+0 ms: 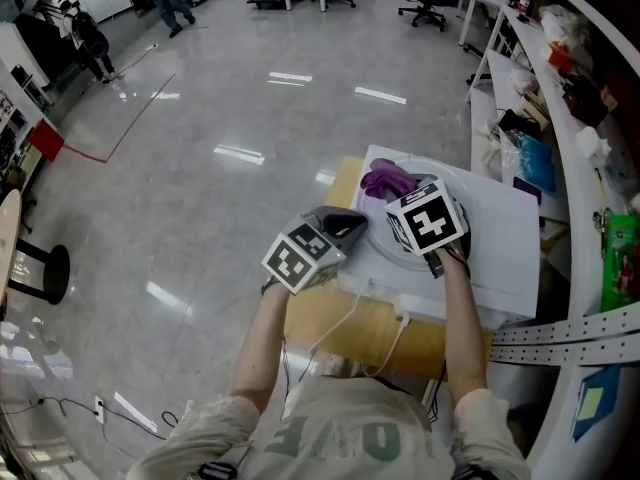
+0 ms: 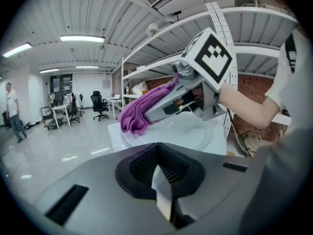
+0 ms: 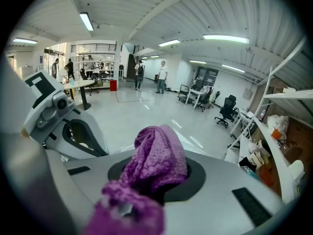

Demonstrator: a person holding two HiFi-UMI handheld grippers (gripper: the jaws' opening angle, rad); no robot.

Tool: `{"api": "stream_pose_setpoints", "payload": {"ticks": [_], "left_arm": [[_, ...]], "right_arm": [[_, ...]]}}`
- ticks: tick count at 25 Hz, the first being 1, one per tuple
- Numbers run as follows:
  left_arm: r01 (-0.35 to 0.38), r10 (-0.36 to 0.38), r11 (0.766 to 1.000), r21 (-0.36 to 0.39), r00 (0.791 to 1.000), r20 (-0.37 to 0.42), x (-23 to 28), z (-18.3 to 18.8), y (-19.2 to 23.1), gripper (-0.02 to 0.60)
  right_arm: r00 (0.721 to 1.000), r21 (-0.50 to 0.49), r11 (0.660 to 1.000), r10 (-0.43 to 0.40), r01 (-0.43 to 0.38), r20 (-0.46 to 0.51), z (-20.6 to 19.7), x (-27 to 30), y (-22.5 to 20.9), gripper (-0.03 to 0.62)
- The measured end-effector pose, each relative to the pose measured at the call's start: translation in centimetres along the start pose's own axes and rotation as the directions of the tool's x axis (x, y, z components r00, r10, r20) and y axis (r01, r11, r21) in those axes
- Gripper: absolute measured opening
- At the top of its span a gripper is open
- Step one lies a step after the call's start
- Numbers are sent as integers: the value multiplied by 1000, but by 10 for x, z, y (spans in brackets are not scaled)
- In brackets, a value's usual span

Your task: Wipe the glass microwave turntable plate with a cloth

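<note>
The plate [image 2: 190,132] lies on the table [image 1: 500,258], right of centre. The right gripper [image 3: 155,179] pinches the cloth [image 3: 157,153] over the plate's far-left rim. The left gripper [image 2: 157,155], jaws together, seems to pinch the near rim. Hard wiping could tip or slide the plate, or pull it from that thin hold.

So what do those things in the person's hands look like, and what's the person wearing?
The left hand-held gripper and right hand-held gripper are smooth grey plastic with black ribbed pads inside the jaws. Each carries a white cube printed with black square patterns. Thin white cables run back from them. The person wears a pale short-sleeved T-shirt with green letters.
</note>
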State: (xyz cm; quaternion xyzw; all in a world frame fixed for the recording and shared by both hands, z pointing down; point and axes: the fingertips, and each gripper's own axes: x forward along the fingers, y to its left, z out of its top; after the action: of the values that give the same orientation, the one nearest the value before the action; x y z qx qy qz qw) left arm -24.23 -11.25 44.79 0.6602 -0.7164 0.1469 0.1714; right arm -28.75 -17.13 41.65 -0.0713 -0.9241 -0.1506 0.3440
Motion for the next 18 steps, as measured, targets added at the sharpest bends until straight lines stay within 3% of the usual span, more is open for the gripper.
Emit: {"api": "stream_pose_setpoints", "payload": {"ticks": [7, 18], "left_arm": [[10, -9, 1000, 29, 1000, -26, 0, 0, -2, 2], [1, 0, 999, 39, 999, -35, -2, 0, -1, 2]], "right_arm": [[994, 11, 996, -85, 86, -66, -7, 26, -36, 60], [998, -87, 995, 45, -49, -43, -18, -2, 29, 60]]}}
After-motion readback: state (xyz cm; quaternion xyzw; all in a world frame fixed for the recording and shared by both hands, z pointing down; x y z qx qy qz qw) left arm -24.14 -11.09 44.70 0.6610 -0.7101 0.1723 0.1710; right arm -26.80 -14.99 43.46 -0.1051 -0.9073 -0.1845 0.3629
